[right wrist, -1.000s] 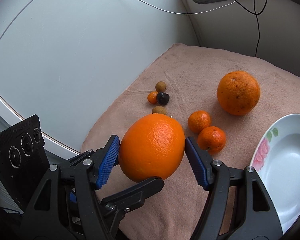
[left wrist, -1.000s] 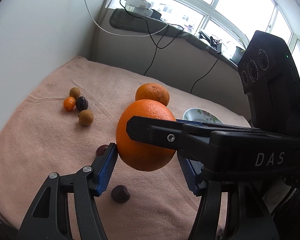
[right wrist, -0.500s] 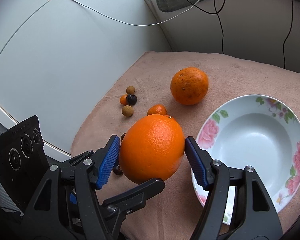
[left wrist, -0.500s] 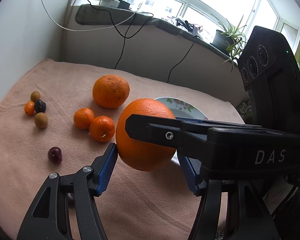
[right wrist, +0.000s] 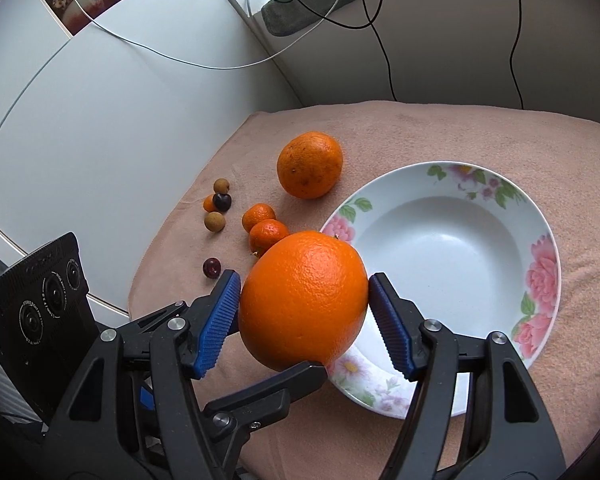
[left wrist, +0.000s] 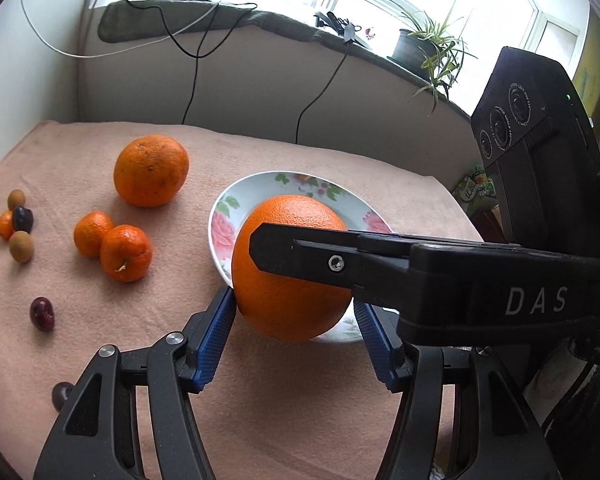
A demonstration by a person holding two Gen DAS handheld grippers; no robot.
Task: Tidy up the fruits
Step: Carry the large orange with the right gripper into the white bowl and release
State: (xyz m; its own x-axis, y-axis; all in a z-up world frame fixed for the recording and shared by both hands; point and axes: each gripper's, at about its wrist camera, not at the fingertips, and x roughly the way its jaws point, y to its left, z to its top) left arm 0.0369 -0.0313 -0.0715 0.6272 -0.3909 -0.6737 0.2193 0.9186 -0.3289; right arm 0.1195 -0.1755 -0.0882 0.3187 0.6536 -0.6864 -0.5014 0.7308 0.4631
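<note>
Both grippers hold one large orange [left wrist: 290, 304] [right wrist: 302, 300] in the air. My left gripper [left wrist: 294, 318] is shut on its sides; the right gripper's finger [left wrist: 300, 250] crosses its front. My right gripper [right wrist: 304, 306] is shut on it too, and the left gripper's finger [right wrist: 268, 394] shows below. The orange hangs over the near rim of a white flowered bowl [left wrist: 260, 186] [right wrist: 452, 240], which is empty. A second large orange [left wrist: 151, 170] [right wrist: 310, 165] lies on the pink cloth [left wrist: 100, 340] left of the bowl.
Two mandarins [left wrist: 114, 242] [right wrist: 264, 228] lie left of the bowl. Small fruits cluster at the far left [left wrist: 18, 224] [right wrist: 218, 206], with a dark cherry [left wrist: 42, 313] [right wrist: 212, 268] nearer and another [left wrist: 61, 395] at the cloth's front. A wall and cables stand behind.
Both grippers have swung right with the large orange. The bowl has come under and behind it, and the small fruits have slid to the left.
</note>
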